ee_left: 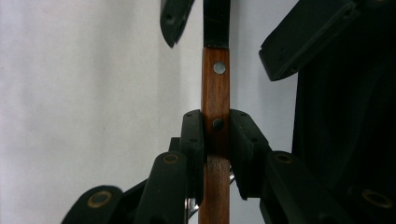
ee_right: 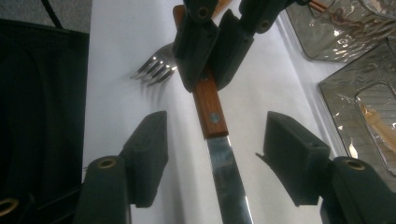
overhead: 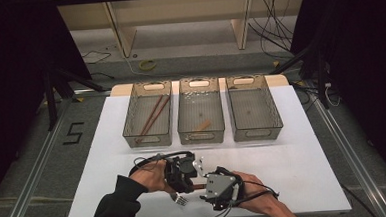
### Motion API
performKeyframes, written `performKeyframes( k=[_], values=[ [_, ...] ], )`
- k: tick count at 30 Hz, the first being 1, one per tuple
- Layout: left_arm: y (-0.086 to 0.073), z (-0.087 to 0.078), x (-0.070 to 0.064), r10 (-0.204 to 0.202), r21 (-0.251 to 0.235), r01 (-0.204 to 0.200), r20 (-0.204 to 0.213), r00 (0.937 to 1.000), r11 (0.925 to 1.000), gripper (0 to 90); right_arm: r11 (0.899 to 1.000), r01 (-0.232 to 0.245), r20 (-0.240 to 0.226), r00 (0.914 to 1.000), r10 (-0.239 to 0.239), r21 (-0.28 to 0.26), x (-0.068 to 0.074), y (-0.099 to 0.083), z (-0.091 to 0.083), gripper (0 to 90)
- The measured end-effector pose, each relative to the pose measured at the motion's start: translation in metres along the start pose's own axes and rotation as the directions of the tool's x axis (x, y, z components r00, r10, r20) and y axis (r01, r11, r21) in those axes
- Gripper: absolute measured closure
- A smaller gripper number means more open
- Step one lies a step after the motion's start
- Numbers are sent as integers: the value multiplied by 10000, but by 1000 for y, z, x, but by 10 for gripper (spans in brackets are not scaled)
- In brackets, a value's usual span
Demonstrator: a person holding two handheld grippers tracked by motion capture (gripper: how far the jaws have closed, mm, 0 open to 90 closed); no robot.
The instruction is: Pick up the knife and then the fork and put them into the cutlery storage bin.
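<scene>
Left gripper view: left claw [ee_left: 216, 140] clamps knife [ee_left: 215, 93] handle.

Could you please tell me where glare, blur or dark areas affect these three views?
High view: dim, black surroundings. Left gripper view: the wooden knife handle is sharp, the near jaws blurred. Right gripper view: glare streaks the steel knife blade, the steel fork tines and the clear plastic baskets.

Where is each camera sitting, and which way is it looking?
High view: above the person's side, looking forward and down at the table and three baskets; both forearms and hands show.
Left gripper view: rides the left gripper, looking along jaws shut on the knife.
Right gripper view: rides the right gripper, jaws open around the blade; a fork lies beyond.
Both gripper views share the knife.
</scene>
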State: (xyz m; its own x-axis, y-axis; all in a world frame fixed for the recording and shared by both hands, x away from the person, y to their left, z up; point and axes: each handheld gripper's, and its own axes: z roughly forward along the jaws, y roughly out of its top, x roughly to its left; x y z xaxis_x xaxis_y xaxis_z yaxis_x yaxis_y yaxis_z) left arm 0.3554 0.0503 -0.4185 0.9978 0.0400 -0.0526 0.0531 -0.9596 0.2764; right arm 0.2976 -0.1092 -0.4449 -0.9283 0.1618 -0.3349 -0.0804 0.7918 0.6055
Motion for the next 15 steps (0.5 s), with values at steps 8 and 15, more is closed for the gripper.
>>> performKeyframes(
  k=[8,15],
  values=[
    [8,0,0,2,85,-3,141,9999,10000,762,9987,421,87,9991,-424,299,2,-1,3,491],
    [15,2,0,95,160,-98,214,9997,9998,762,9971,589,248,9979,-601,490,4,-2,4,563]
  ],
)
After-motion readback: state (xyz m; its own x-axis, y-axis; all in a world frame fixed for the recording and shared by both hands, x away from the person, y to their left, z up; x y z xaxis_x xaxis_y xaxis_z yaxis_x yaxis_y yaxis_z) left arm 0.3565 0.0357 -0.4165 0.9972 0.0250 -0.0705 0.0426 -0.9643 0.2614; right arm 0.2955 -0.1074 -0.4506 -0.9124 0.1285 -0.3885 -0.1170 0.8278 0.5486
